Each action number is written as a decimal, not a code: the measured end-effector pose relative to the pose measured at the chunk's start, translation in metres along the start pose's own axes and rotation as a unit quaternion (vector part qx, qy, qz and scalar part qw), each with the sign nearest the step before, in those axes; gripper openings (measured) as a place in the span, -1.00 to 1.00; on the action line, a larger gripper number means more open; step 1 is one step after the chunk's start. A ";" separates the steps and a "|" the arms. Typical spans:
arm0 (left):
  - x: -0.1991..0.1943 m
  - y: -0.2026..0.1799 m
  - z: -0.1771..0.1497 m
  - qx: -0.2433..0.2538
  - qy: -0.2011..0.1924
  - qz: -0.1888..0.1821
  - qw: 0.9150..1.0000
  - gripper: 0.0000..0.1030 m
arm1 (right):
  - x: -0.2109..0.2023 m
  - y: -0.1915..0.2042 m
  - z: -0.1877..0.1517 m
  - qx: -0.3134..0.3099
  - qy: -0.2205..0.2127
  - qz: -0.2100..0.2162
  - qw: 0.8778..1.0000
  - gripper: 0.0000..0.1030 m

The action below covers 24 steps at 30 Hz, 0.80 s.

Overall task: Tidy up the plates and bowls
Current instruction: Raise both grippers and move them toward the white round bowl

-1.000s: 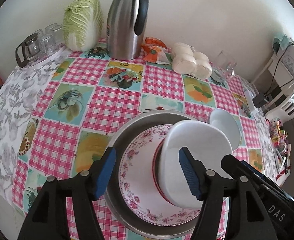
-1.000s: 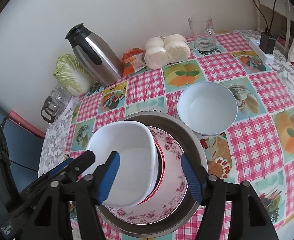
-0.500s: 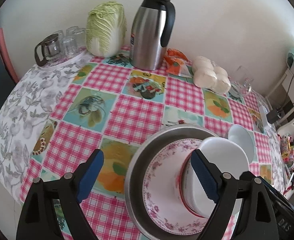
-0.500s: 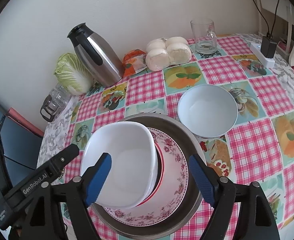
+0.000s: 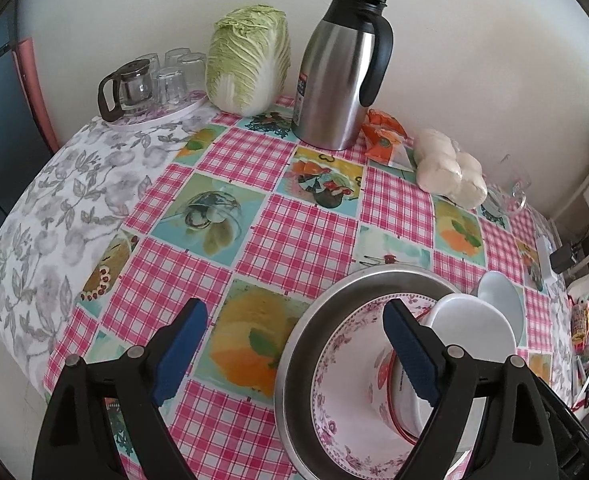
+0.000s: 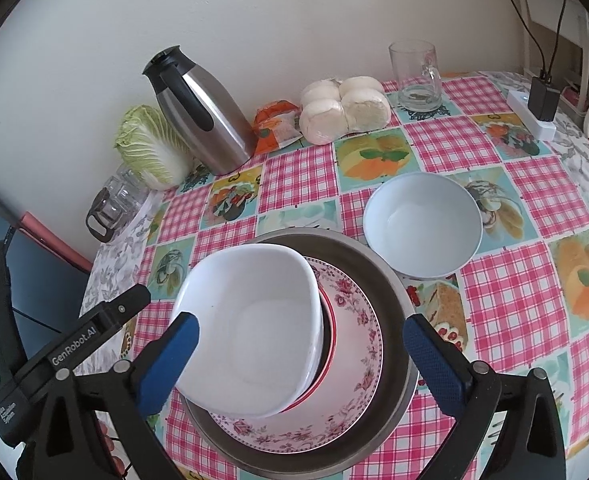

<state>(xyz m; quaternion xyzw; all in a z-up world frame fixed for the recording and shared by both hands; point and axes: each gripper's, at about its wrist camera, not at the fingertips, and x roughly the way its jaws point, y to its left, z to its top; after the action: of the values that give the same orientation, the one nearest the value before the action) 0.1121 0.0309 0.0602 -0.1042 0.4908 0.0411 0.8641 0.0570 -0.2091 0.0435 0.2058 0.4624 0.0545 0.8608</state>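
Observation:
A white square bowl [image 6: 254,320] sits in a red-rimmed bowl [image 6: 328,344] on a floral plate [image 6: 358,320] inside a metal basin [image 6: 390,292]. Beside the stack, to its right, a round white bowl [image 6: 422,224] rests on the tablecloth. My right gripper [image 6: 300,324] hovers over the stack with its jaws opening; the square bowl lies between them and the pads do not press on it. My left gripper [image 5: 294,312] is open, left of the square bowl [image 5: 470,328], straddling the rim of the basin [image 5: 290,360]. Nothing is held.
Along the back wall stand a steel thermos [image 5: 342,72], a cabbage [image 5: 250,60], a tray of glasses [image 5: 154,80], an orange packet [image 5: 386,136], bagged buns [image 6: 342,108] and a glass mug [image 6: 416,76]. A power strip [image 6: 534,112] lies far right.
Both grippers opened wider. The left gripper slid left off the square bowl, which is no longer between its jaws. The right gripper kept its place, and the bowl stayed on the stack.

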 end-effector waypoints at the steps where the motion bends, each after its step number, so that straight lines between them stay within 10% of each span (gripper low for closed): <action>1: -0.001 0.001 0.000 -0.004 -0.001 -0.002 1.000 0.75 | -0.001 0.000 0.000 0.000 0.000 0.000 1.000 1.00; 24: -0.044 -0.068 -0.010 0.017 -0.053 -0.060 0.997 0.75 | -0.034 -0.064 0.010 0.052 -0.030 -0.005 0.998 1.00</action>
<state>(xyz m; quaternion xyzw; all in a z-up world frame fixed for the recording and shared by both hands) 0.0927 -0.0358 0.1021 -0.1165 0.4374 -0.0141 0.8916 0.0394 -0.2796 0.0489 0.2494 0.4396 0.0202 0.8627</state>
